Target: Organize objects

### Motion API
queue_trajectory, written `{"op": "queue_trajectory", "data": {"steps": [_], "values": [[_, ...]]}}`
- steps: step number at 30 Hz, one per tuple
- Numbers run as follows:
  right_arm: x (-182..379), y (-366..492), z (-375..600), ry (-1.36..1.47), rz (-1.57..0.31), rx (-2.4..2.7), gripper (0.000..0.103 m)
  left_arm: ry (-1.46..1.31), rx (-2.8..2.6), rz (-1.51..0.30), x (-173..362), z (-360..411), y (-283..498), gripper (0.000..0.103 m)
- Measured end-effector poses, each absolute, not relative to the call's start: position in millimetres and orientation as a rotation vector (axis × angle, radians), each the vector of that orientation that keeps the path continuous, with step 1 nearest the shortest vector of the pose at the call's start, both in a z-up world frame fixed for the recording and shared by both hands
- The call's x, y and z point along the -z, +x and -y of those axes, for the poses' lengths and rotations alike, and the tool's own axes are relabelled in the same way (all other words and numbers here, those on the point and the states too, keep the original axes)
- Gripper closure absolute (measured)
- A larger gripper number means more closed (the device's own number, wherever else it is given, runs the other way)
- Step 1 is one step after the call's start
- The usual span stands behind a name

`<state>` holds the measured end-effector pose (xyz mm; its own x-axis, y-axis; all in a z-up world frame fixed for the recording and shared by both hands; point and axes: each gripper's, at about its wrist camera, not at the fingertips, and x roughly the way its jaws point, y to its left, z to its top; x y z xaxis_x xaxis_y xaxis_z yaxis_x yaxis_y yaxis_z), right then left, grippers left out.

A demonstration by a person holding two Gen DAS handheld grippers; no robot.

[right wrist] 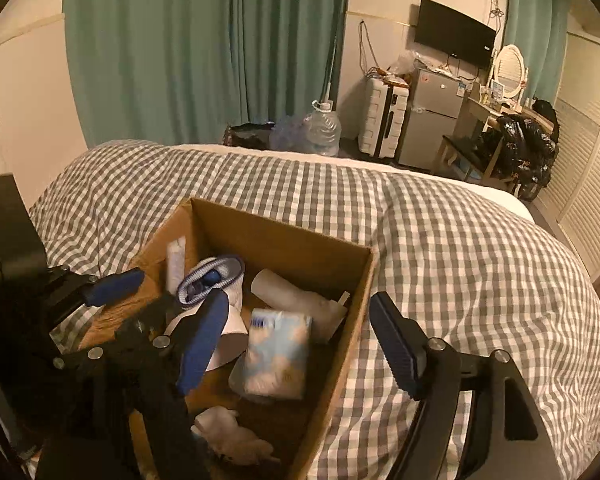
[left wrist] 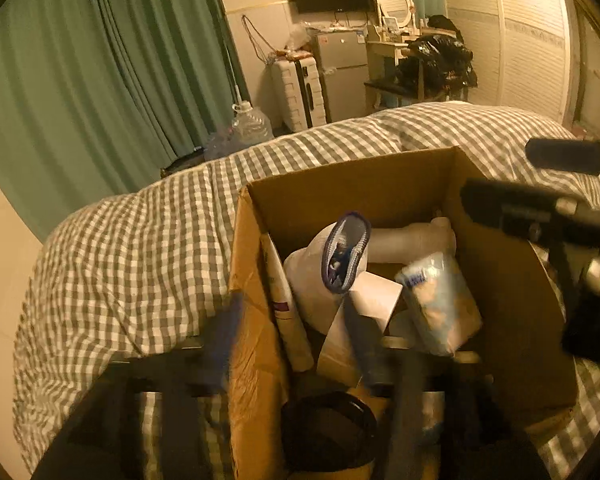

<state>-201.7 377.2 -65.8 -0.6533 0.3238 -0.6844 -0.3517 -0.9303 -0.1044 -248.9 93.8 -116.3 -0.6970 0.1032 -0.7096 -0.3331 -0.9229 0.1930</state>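
An open cardboard box point(left wrist: 260, 344) point(right wrist: 284, 240) sits on a grey checked bedspread point(left wrist: 132, 248) point(right wrist: 460, 248). Inside lie a white shoe with a blue rim point(left wrist: 332, 264) point(right wrist: 212, 276), a pale blue packet point(left wrist: 440, 304) point(right wrist: 276, 352), a white tube point(left wrist: 288, 320) point(right wrist: 175, 260), a pale roll point(left wrist: 412, 240) point(right wrist: 296, 296), a white card point(left wrist: 374, 296) and a black round tub point(left wrist: 328, 432). My left gripper point(left wrist: 296, 336) point(right wrist: 160, 296) is open and empty over the box's near left side. My right gripper point(right wrist: 296, 344) point(left wrist: 540, 176) is open and empty over the box's right wall.
Green curtains point(right wrist: 204, 48) hang behind the bed. Beyond it stand water jugs point(right wrist: 324, 128), a white suitcase point(right wrist: 384, 120), a small fridge point(right wrist: 432, 120), a desk with black bags point(right wrist: 524, 148), and a wall TV point(right wrist: 454, 32). Louvred wardrobe doors point(right wrist: 596, 184) are at right.
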Motion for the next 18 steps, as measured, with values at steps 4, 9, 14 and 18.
{"op": "queue_trajectory", "data": {"steps": [4, 9, 14, 18], "values": [[41.6, -184.8, -371.2, -0.992, -0.026, -2.552, 0.029, -1.023, -2.680, -0.439, 100.0, -89.6, -229.2, 0.020], [-0.4, -156.6, -360.5, -0.894, 0.001, -2.551, 0.021, -0.959, -2.720, -0.409, 66.9, -79.3, -206.0, 0.015], [-37.6, -125.4, -337.2, -0.813, 0.024, -2.549, 0.016, -0.845, -2.779, -0.389, 25.3, -68.5, -178.5, 0.010], [-63.6, -104.2, -319.9, -0.746, 0.055, -2.537, 0.012, -0.758, -2.820, -0.364, -5.9, -55.2, -156.1, 0.007]]}}
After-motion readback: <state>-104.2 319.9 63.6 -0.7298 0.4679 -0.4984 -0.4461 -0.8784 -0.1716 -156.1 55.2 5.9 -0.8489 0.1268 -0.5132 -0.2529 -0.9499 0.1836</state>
